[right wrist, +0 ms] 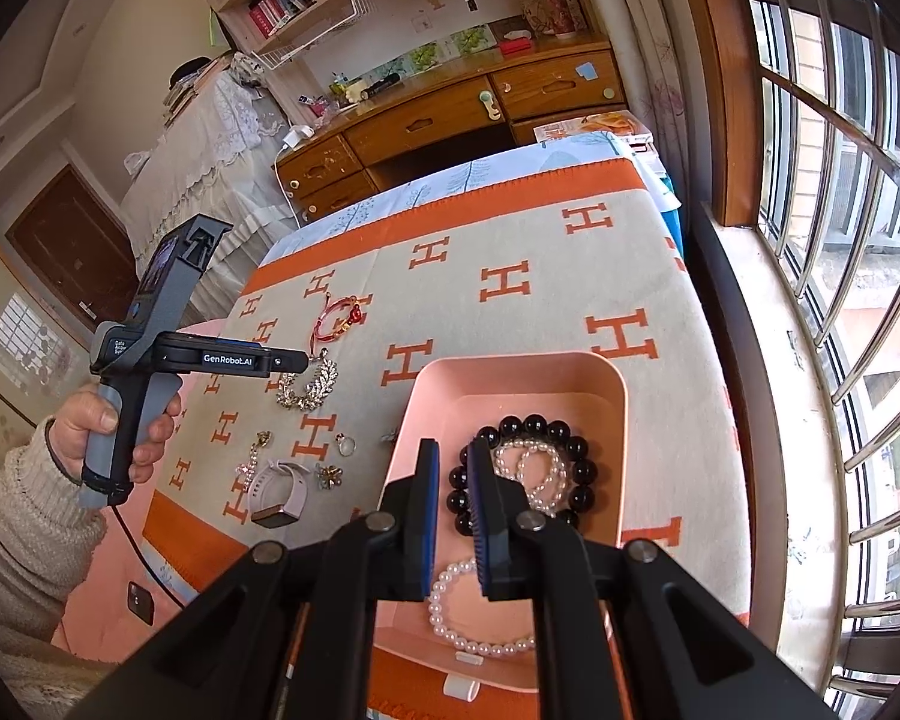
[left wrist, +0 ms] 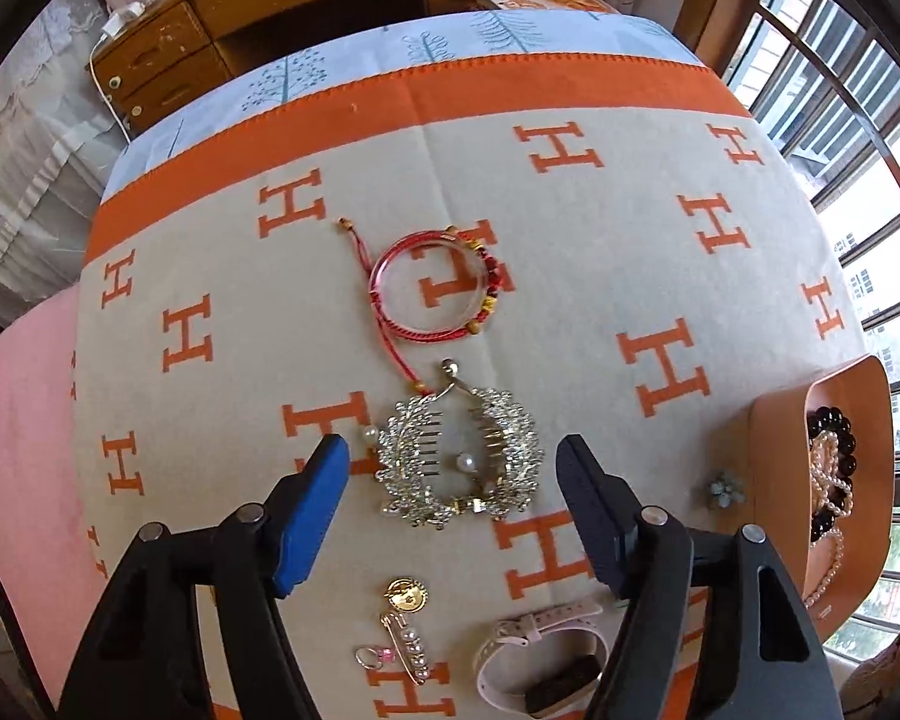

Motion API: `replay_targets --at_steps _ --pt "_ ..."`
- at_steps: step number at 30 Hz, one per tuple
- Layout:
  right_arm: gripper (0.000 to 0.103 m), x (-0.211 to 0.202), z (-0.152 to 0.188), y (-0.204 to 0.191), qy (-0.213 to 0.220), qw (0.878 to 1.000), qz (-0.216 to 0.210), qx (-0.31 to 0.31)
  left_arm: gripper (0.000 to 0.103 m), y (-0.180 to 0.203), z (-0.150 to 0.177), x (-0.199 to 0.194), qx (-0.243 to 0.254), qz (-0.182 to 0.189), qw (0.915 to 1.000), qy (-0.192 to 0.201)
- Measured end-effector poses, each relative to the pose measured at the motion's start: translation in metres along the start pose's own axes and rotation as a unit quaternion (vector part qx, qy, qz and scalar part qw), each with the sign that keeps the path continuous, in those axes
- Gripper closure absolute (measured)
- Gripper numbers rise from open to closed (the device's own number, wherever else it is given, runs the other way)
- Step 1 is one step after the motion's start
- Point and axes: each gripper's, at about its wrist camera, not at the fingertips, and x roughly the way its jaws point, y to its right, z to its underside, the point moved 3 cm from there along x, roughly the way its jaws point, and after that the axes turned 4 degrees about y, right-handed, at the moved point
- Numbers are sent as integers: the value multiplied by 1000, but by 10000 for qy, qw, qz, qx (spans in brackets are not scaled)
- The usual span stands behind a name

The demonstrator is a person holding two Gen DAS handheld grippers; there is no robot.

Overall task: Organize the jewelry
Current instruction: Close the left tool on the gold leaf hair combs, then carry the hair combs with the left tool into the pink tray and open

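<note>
A rhinestone hair clip (left wrist: 459, 459) with pearls lies on the H-patterned cloth (left wrist: 600, 240). My left gripper (left wrist: 453, 450) is open, its fingers on either side of the clip and just above it. A red cord bracelet (left wrist: 429, 288) lies beyond. A gold pin brooch (left wrist: 405, 630) and a pink watch (left wrist: 540, 660) lie nearer. The pink tray (right wrist: 621, 396) holds a black bead bracelet (right wrist: 582, 468) and pearl strands (right wrist: 450, 612). My right gripper (right wrist: 453, 450) hovers over the tray, jaws nearly closed and empty. The left gripper also shows in the right wrist view (right wrist: 297, 360) over the clip (right wrist: 309, 387).
A small flower earring (left wrist: 727, 487) lies by the tray (left wrist: 774, 450). A ring (right wrist: 347, 444), a flower brooch (right wrist: 329, 474), the watch (right wrist: 279, 495) and a pin (right wrist: 252, 459) lie left of the tray. A wooden desk (right wrist: 450, 114) stands beyond; a barred window (right wrist: 840, 240) is right.
</note>
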Motion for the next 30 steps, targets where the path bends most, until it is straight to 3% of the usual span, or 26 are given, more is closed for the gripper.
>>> replay_targets --at_steps 10,19,30 --pt "93 8 -1 -8 -63 9999 -99 -85 58 -24 10 31 -348 216 9984 -383" --pt "93 11 0 -9 -104 9999 -65 -87 78 -35 11 38 -602 366 9968 -384" --pt "93 10 0 -12 -62 9998 -79 -144 78 -26 21 16 -586 455 9971 -150"
